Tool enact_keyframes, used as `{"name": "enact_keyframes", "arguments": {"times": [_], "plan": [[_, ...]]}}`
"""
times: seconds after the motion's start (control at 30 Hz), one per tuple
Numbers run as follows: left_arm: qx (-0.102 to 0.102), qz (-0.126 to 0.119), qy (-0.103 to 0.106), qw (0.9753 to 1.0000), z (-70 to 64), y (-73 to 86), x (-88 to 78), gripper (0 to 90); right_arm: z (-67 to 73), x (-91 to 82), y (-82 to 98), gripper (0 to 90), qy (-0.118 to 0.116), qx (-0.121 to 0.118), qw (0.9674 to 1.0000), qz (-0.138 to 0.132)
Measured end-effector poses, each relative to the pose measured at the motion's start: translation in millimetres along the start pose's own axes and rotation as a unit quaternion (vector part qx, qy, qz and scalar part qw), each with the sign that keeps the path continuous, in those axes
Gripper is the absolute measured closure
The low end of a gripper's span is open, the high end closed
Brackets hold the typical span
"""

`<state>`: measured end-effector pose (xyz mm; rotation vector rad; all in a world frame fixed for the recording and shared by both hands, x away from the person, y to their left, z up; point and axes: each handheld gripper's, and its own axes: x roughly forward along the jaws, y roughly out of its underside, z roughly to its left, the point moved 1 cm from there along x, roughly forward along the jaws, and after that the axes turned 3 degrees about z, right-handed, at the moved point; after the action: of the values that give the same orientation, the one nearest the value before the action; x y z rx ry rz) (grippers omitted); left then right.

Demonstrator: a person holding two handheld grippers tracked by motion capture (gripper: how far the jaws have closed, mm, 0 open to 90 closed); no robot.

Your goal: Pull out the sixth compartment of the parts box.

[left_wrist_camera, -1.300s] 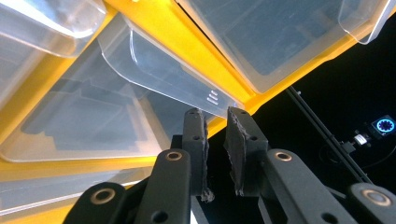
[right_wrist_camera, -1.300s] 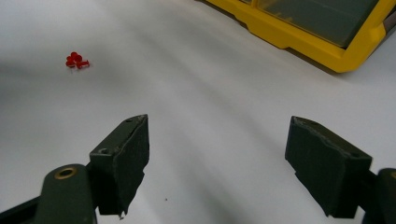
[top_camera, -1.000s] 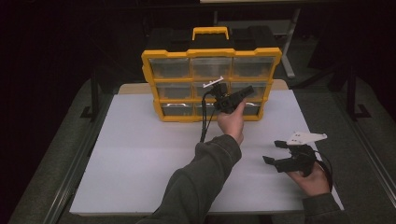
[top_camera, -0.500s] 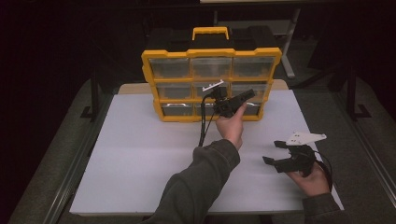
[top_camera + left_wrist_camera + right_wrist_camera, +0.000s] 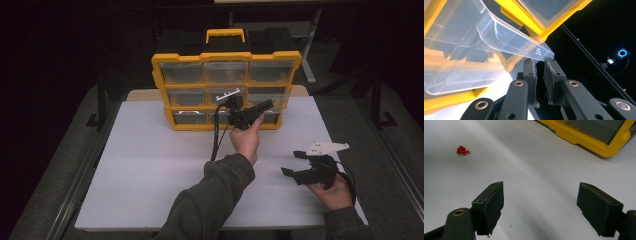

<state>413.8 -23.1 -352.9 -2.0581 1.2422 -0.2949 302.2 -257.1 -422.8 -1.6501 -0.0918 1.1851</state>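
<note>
Barely anything shifted over the last second: my left claw (image 5: 248, 114) only crept a touch along the front of the yellow organizer (image 5: 227, 90), and my right claw (image 5: 305, 169) sat right where it was. So I had the left claw up against the bottom row, near the middle-right drawers, jaws pulled together with just a thin slit between the pads. In the left gripper view the jaws (image 5: 539, 72) sat right under the lip of a clear plastic drawer (image 5: 486, 50) that was tipped out of its yellow frame, the lip's corner just touching the pad tips; I couldn't tell if it was actually pinched.

My right claw was low over the white bench (image 5: 150, 165) on the right side, well apart from the organizer, jaws wide apart and holding nothing. In the right gripper view a little clump of red pushpins (image 5: 462, 150) lay on the bench, off ahead of the left jaw.
</note>
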Motion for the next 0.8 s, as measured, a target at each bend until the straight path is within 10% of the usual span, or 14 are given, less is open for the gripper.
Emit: {"name": "enact_keyframes", "arguments": {"times": [0.63, 0.8], "plan": [[0.006, 0.008, 0.008, 0.9999, -3.4, 6.5, -7.9, 80.4, 1.2, 2.3, 0.3, 20.2, 0.0, 0.003, 1.0, 0.009], [0.044, 0.044, -0.018, 0.9979, -4.0, 5.2, -11.9, 75.8, 0.6, 1.9, 0.4, 20.1, 0.0, 0.003, 1.0, 0.007]]}}
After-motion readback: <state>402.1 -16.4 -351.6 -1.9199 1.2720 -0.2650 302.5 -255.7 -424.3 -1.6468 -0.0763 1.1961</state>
